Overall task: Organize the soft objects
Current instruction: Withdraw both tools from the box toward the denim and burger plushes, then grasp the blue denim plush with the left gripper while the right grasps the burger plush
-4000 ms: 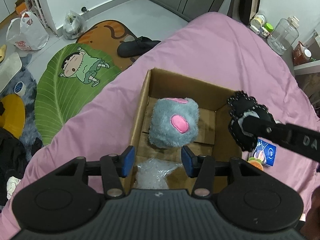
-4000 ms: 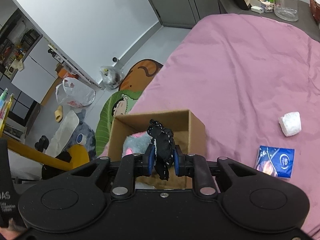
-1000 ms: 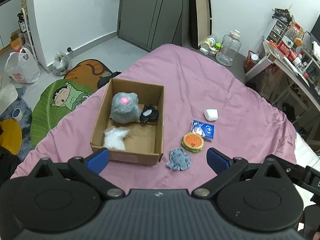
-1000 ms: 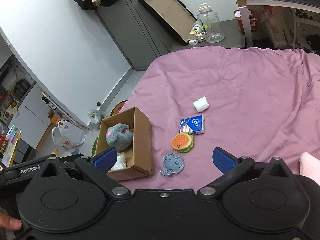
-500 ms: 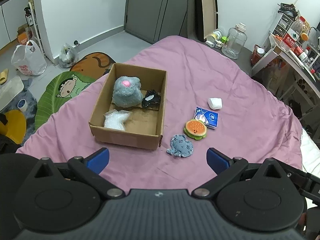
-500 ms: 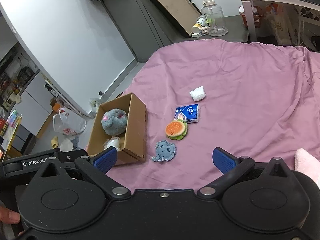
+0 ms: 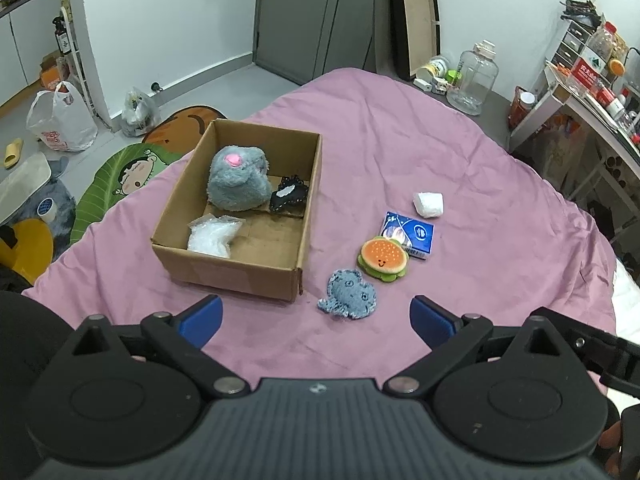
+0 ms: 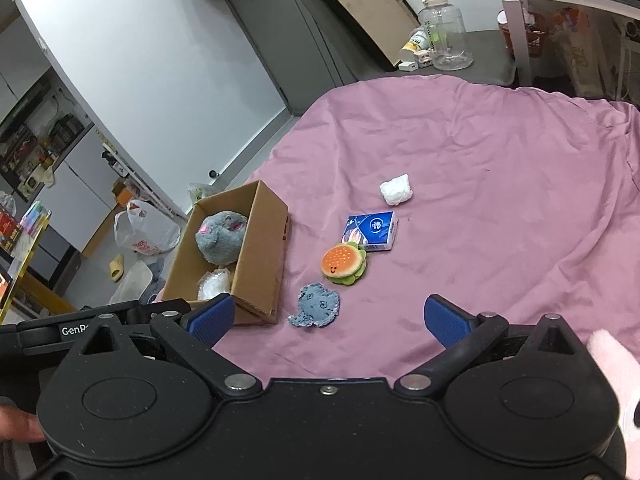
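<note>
Two tools hang above the near edge of the bed (image 7: 460, 160), and both are spread wide with nothing between their blue pads: the left tool (image 7: 316, 322) and the right tool (image 8: 326, 318) each frame bare pink cover.

Just beyond the left tool, toward 12 o'clock, lies the blue knitted toy (image 7: 349, 294), the nearest loose piece. At about 1 o'clock from it sits the burger plush (image 7: 383, 258), touching the blue tissue pack (image 7: 410, 235), and further out along the same line rests the white wad (image 7: 429, 204).

At 11 o'clock from the left tool stands the cardboard box (image 7: 228, 266). Inside it are the grey furry plush (image 7: 238, 179) at the far end, the black stitched piece (image 7: 288, 196) just beside it at its 3 o'clock, and the clear plastic bag (image 7: 212, 236) nearer the front wall.

So three items look packed and four lie out on the cover; I judge the job a little under half done, with the blue knitted toy the likeliest next pick.
</note>
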